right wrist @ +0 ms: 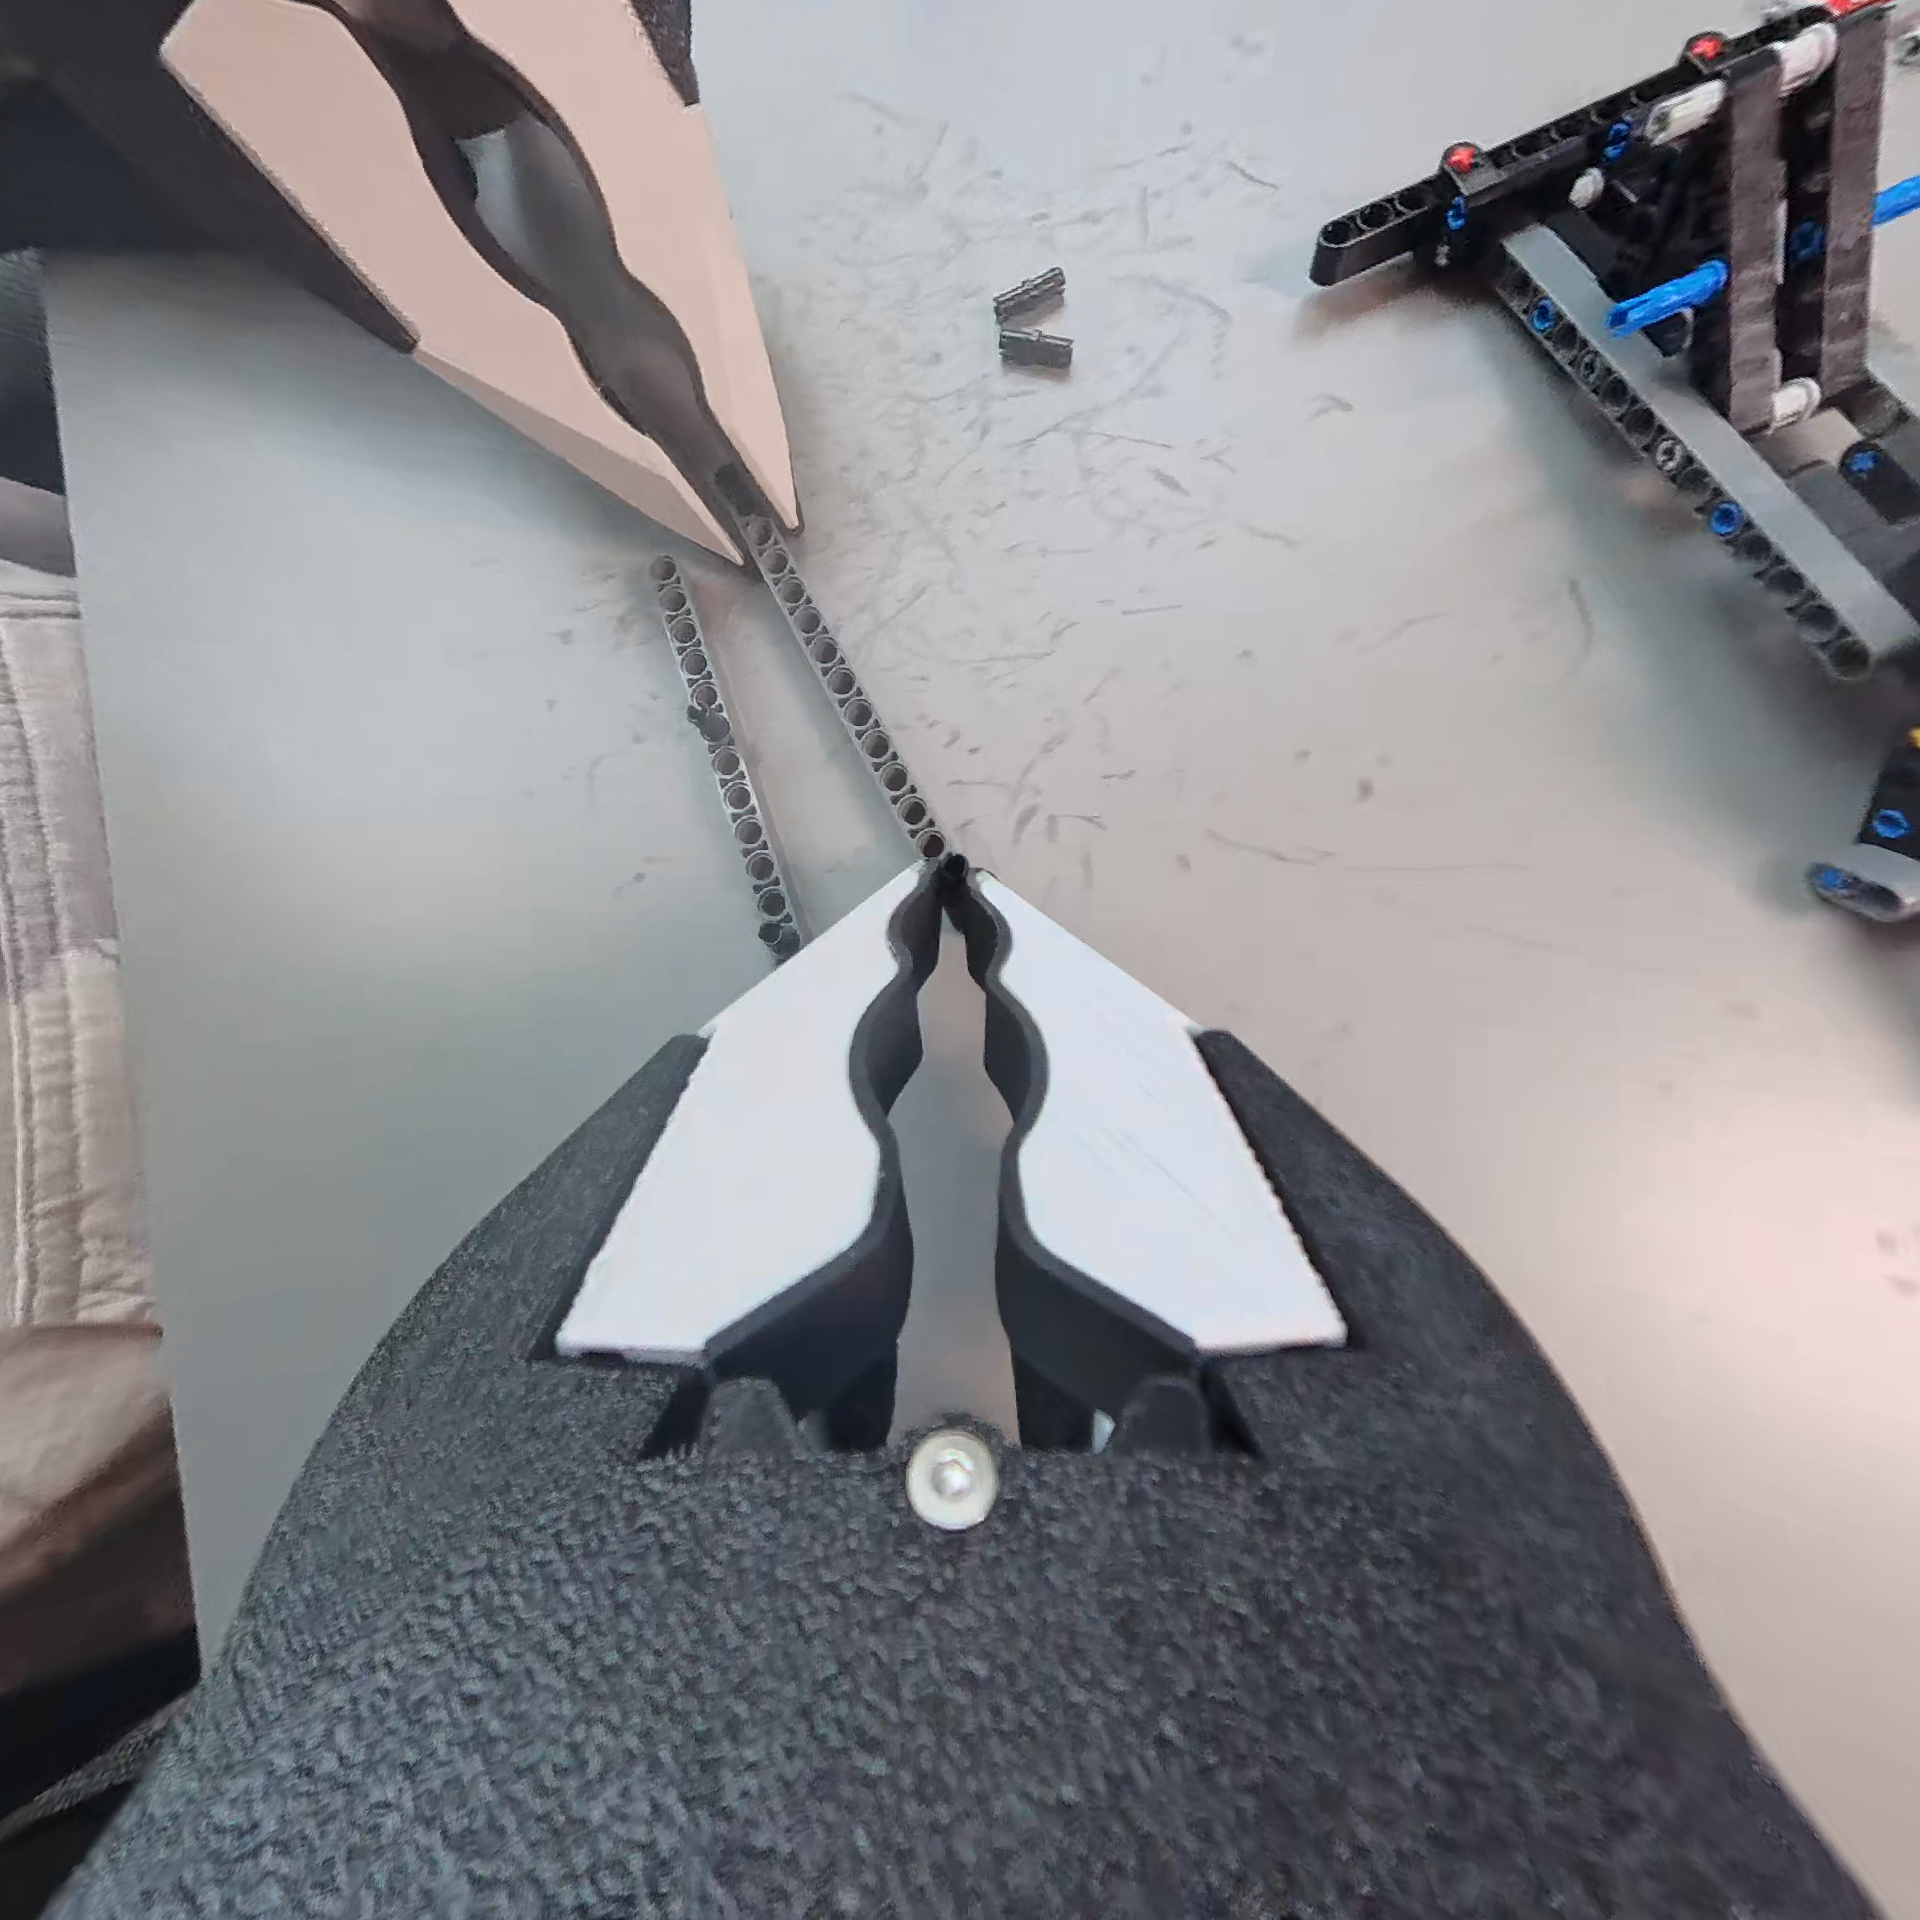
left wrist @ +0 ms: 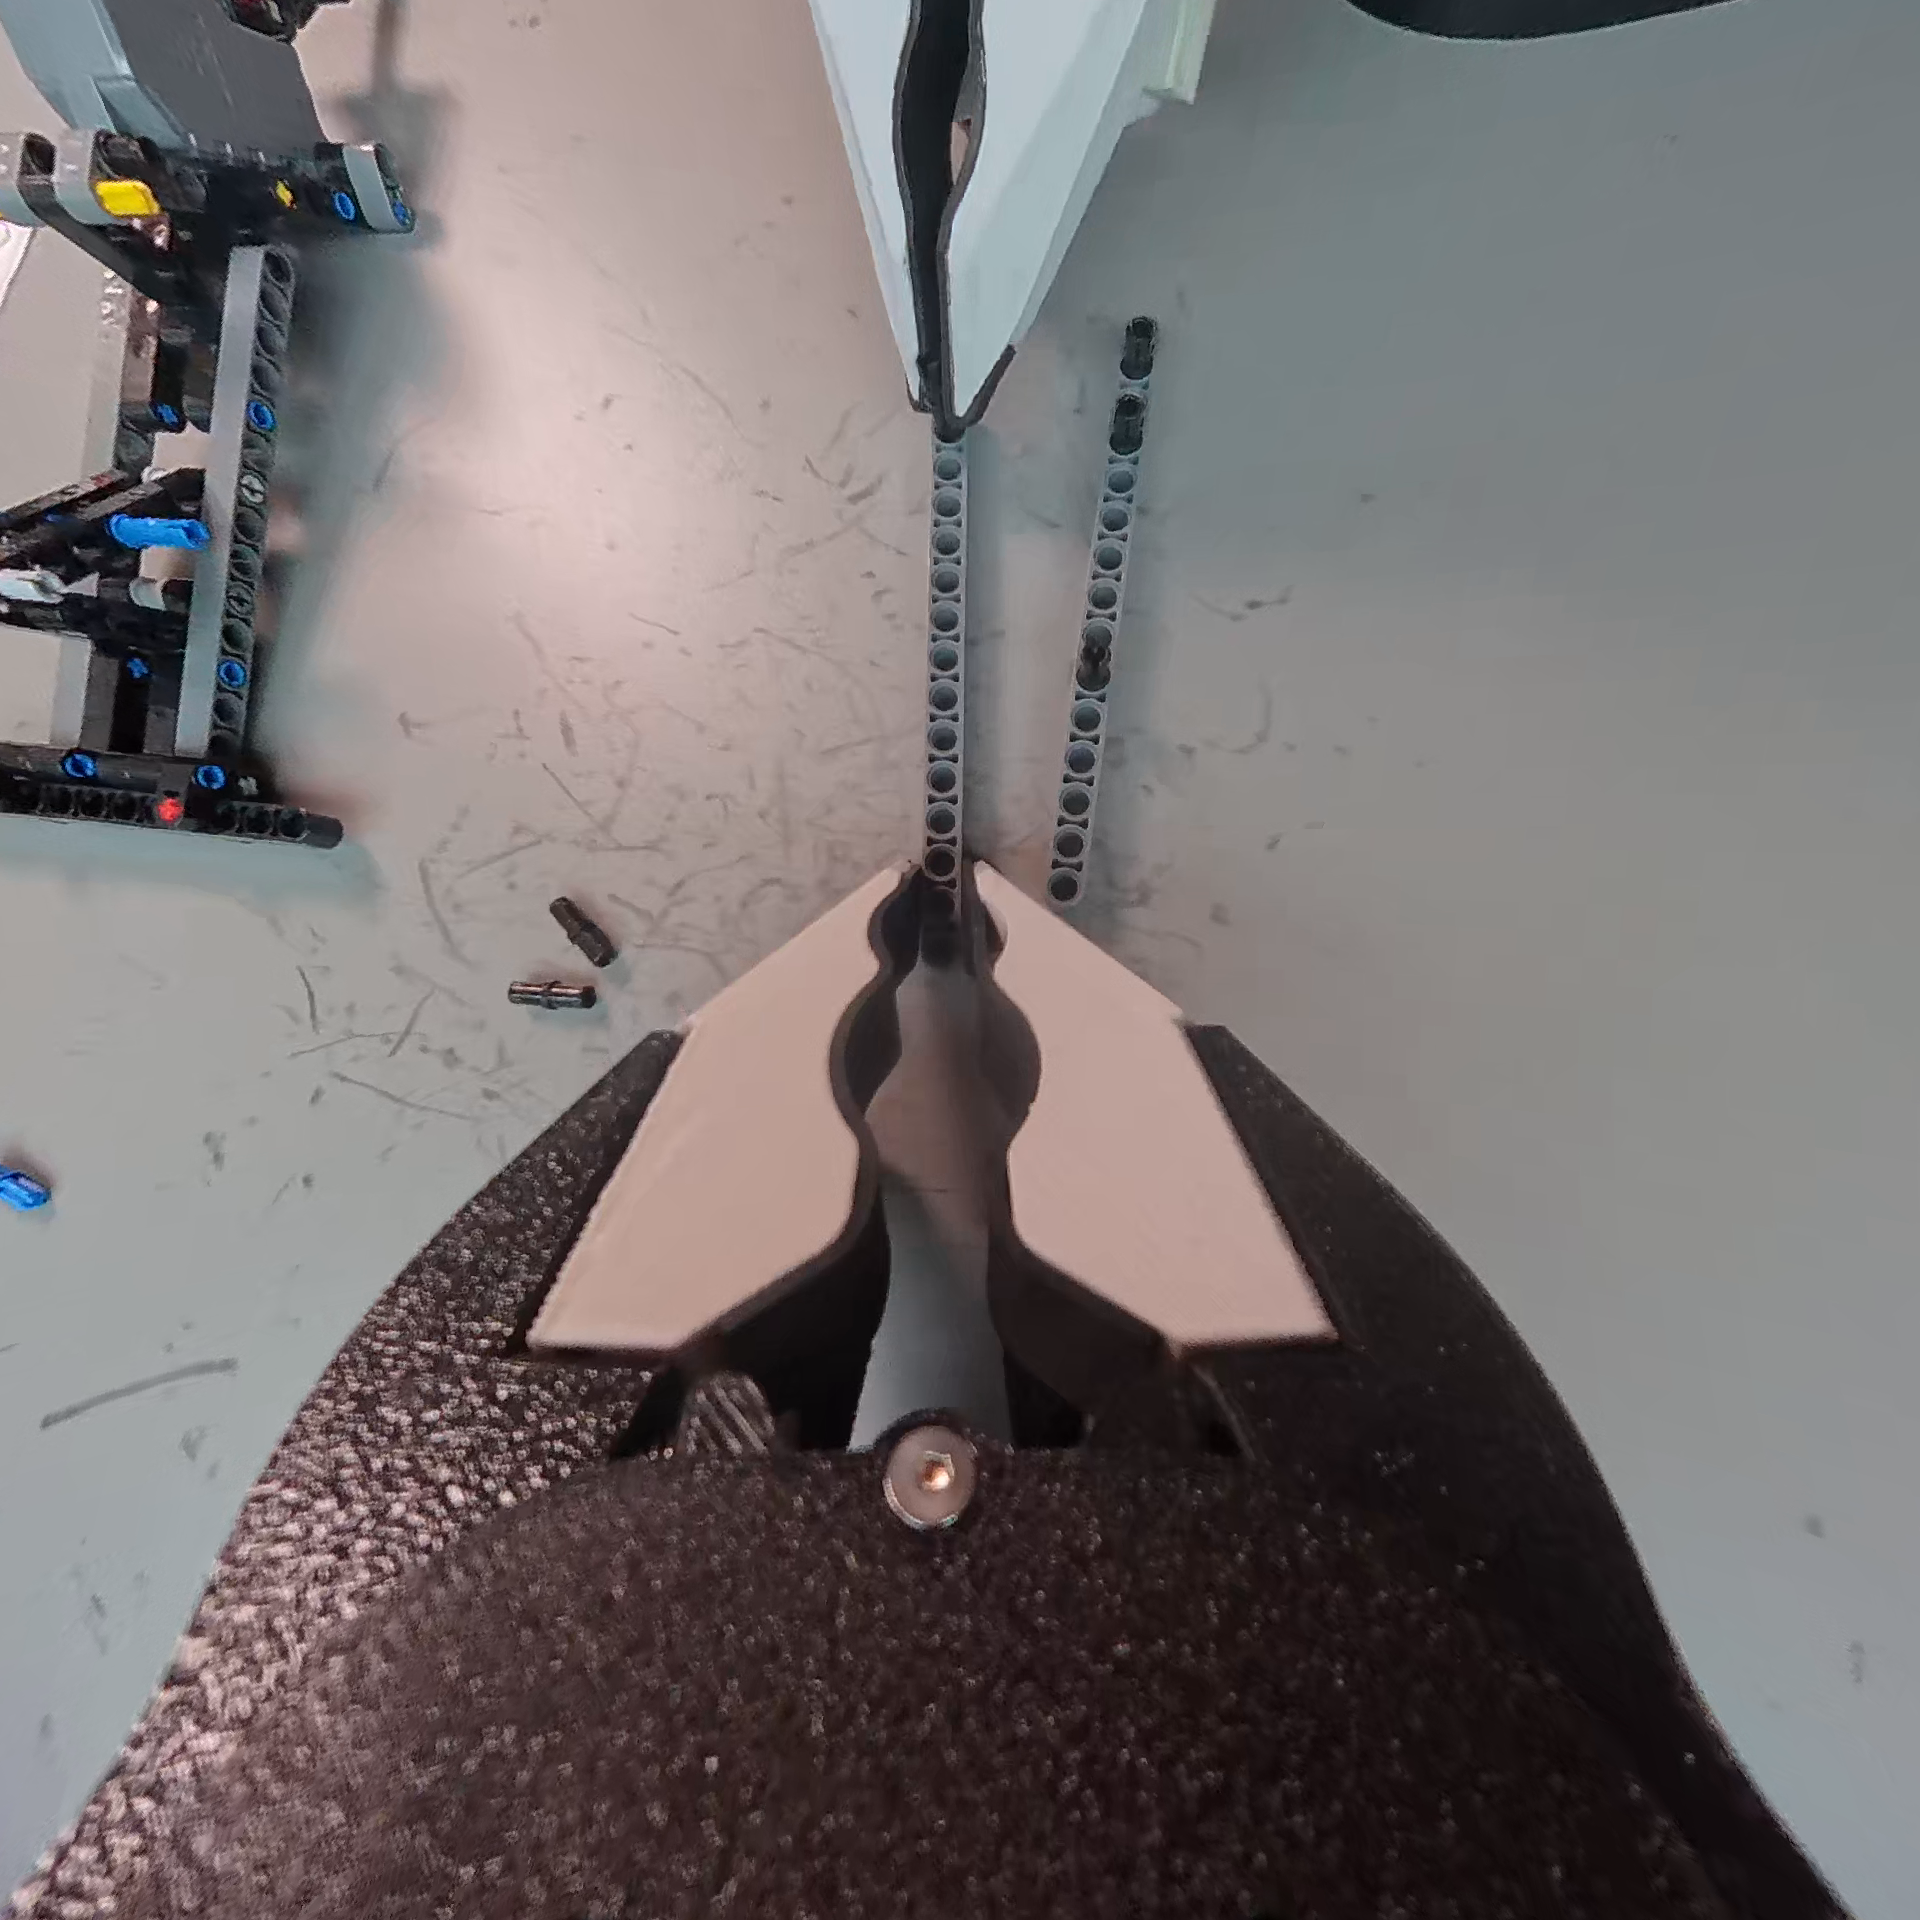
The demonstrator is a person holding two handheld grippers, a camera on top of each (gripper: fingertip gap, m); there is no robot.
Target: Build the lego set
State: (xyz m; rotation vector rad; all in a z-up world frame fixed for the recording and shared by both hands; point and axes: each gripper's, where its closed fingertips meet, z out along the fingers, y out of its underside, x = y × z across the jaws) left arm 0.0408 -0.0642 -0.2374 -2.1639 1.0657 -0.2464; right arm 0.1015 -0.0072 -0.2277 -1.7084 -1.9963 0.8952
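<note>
My left gripper is shut on the near end of a long grey holed beam, which runs straight away from it just above the table. My right gripper is shut on a small black pin at the beam's other end. It shows opposite in the left wrist view. The left gripper shows at the upper left of the right wrist view. A second grey beam with black pins in it lies flat beside the held one; it also shows in the right wrist view.
Two loose black pins lie left of my left gripper. A partly built black, grey and blue assembly stands off to the side. A blue pin lies at the left edge. A small blue-grey piece lies at the right. Across from one pair of fingers to the other is roughly 9 centimeters. The small blue-grey piece is closer to my right gripper, around 15 centimeters from its tips; the left tips are 20 centimeters off. Look for it in the left wrist view too.
</note>
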